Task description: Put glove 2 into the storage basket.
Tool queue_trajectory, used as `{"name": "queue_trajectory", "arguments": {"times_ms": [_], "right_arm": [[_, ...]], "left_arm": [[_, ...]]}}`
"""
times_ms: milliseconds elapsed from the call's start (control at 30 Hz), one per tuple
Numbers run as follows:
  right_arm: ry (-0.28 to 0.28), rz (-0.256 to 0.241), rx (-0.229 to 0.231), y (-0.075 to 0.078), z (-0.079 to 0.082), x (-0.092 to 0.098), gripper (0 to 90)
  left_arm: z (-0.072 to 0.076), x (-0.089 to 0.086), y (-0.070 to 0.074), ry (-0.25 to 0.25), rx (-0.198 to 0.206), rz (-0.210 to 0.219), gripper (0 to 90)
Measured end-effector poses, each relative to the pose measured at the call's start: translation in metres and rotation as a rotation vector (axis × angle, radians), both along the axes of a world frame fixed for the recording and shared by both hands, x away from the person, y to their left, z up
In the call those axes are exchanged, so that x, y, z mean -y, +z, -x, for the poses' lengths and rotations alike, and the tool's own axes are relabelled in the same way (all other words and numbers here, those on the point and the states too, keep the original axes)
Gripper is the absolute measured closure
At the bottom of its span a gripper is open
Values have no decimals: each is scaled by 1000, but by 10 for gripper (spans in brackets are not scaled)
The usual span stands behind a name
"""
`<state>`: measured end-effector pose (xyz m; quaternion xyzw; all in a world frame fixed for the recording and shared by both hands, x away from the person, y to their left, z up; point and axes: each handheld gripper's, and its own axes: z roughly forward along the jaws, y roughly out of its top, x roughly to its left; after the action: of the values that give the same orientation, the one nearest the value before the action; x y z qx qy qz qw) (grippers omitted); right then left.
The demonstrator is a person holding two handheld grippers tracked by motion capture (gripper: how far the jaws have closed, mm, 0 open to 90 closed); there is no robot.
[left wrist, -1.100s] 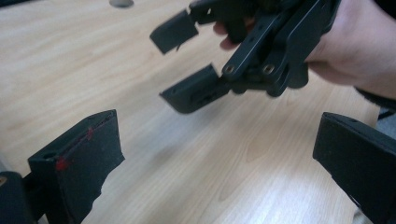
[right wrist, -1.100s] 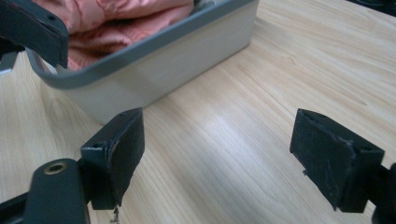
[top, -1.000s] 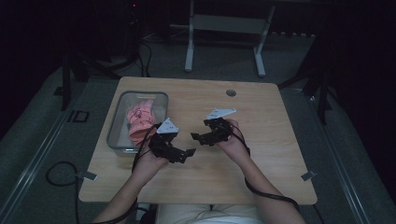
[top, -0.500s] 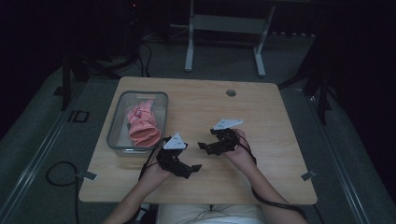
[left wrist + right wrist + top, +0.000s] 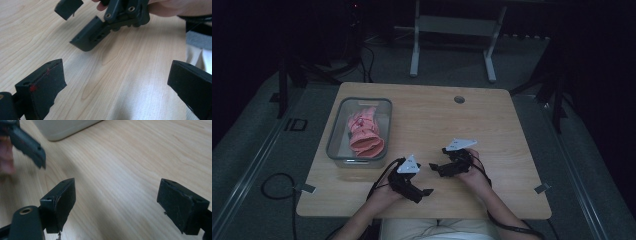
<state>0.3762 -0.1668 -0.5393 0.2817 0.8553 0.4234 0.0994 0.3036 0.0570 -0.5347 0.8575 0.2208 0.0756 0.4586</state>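
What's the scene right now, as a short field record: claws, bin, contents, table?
left claw: open, holding nothing, over the table's near edge
right claw: open, holding nothing, beside the left claw
bin: clear, at the table's left side
contents: pink cloth bunched inside the bin
table: light wood, bare between claws and bin

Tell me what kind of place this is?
Probably a lab or data-collection room, not a home: a light wooden table on grey carpet, metal stand legs behind it, and a clear plastic bin holding pink cloth.
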Motion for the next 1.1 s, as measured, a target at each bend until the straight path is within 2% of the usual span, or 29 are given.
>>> {"name": "queue_trajectory", "arguments": {"times_ms": [67,200,300,433,567,733,1100], "right_arm": [[3,23,4,-3,2,3,154],[4,18,6,-7,7,10,153],[0,28,8,-10,9,15,154],[-14,29,8,-13,12,22,154],[-21,27,13,-15,16,26,154],[-32,22,14,-15,18,31,153],[-40,27,26,-17,16,38,154]], "left_arm": [[0,-1,-1,3,-4,12,8],[0,-2,-4,8,-12,22,8],[0,-1,-5,5,-25,-5,8],[2,-1,-8,1,-16,-20,8],[3,1,-11,-9,-13,-16,8],[5,3,-14,-17,8,-29,8],[6,3,-15,-14,5,-29,8]]}}
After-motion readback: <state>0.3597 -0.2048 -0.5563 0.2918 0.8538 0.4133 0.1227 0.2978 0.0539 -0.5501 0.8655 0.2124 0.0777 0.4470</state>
